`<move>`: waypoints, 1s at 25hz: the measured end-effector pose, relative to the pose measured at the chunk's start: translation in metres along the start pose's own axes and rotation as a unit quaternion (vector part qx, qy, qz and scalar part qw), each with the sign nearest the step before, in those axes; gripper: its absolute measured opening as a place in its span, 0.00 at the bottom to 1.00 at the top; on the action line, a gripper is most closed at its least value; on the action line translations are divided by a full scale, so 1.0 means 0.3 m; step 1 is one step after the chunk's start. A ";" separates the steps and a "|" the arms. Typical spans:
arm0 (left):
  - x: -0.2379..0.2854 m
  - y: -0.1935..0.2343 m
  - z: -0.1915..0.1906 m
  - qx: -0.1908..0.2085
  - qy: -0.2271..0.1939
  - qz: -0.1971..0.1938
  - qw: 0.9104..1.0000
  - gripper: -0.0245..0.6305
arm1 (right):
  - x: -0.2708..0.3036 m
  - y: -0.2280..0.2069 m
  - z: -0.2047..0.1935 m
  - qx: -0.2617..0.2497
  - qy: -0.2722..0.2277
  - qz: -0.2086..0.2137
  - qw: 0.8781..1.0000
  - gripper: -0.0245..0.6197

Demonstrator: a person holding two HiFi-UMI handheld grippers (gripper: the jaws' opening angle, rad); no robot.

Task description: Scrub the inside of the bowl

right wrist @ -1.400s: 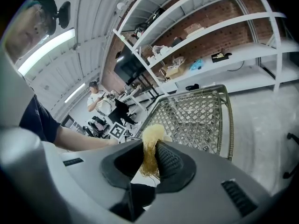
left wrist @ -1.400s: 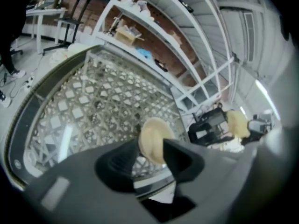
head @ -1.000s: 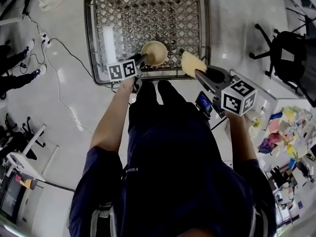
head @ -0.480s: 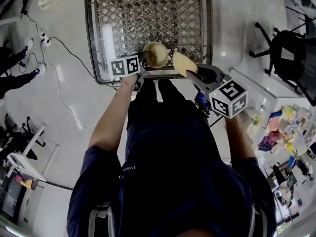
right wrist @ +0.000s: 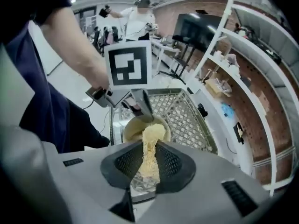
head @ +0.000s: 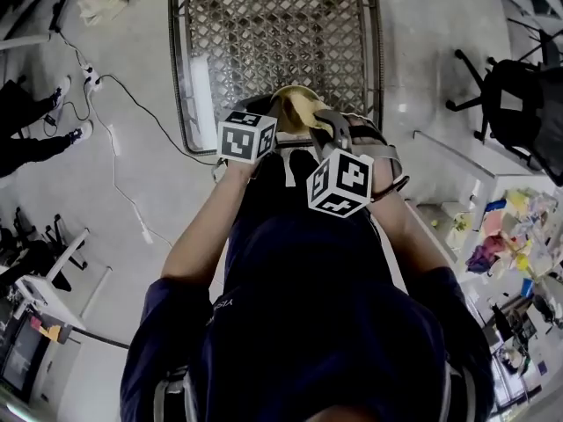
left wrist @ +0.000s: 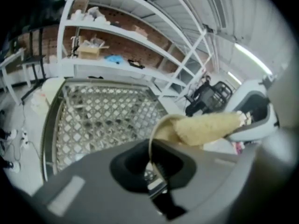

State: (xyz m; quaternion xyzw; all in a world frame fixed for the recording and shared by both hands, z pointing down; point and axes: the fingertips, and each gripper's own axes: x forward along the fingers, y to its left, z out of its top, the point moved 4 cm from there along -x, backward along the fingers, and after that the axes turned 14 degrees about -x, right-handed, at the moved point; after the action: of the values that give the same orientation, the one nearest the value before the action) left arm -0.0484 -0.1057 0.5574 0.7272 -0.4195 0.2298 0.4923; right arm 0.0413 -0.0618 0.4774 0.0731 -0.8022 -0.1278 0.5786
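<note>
A tan bowl (head: 290, 98) hangs in the air over the near edge of the wire mesh table (head: 264, 33). My left gripper (head: 274, 109) is shut on its rim. In the left gripper view the bowl (left wrist: 161, 129) shows edge-on, rising out of the closed jaws. My right gripper (head: 318, 120) is shut on a yellow fibrous sponge (head: 303, 108). In the right gripper view the sponge (right wrist: 149, 155) runs out between the pads, and its tip lies inside the bowl (right wrist: 133, 127). The left gripper (right wrist: 147, 112) pinches the bowl's far rim there.
The mesh table (left wrist: 103, 120) has a metal frame. A black office chair (head: 519, 95) stands at the right, and cables (head: 114, 104) trail over the floor at the left. Shelving (left wrist: 117, 36) lines the brick wall. A cluttered white table (head: 506, 227) is at the right.
The left gripper closed on the bowl's rim and lifted it off the mesh table towards me. The right gripper swung left and rolled, bringing the sponge into the bowl.
</note>
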 end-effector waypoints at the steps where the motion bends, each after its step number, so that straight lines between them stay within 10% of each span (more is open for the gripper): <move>1: -0.015 -0.010 0.012 0.018 -0.003 0.005 1.000 0.05 | 0.006 0.008 0.014 -0.014 0.003 0.005 1.000 0.14; 8: -0.121 -0.058 0.099 0.083 -0.026 0.007 0.996 0.06 | 0.006 -0.026 0.094 -0.102 0.061 -0.088 0.989 0.14; 25: -0.253 -0.073 0.110 0.135 -0.045 0.001 0.990 0.05 | -0.026 0.034 0.204 -0.113 0.086 -0.090 0.986 0.14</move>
State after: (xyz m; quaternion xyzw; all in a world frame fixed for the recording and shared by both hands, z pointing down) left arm -0.0738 -0.1029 0.4757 0.7960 -0.4073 0.2523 0.3699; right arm -0.0140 -0.0426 0.4550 0.0902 -0.7201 -0.2623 0.6360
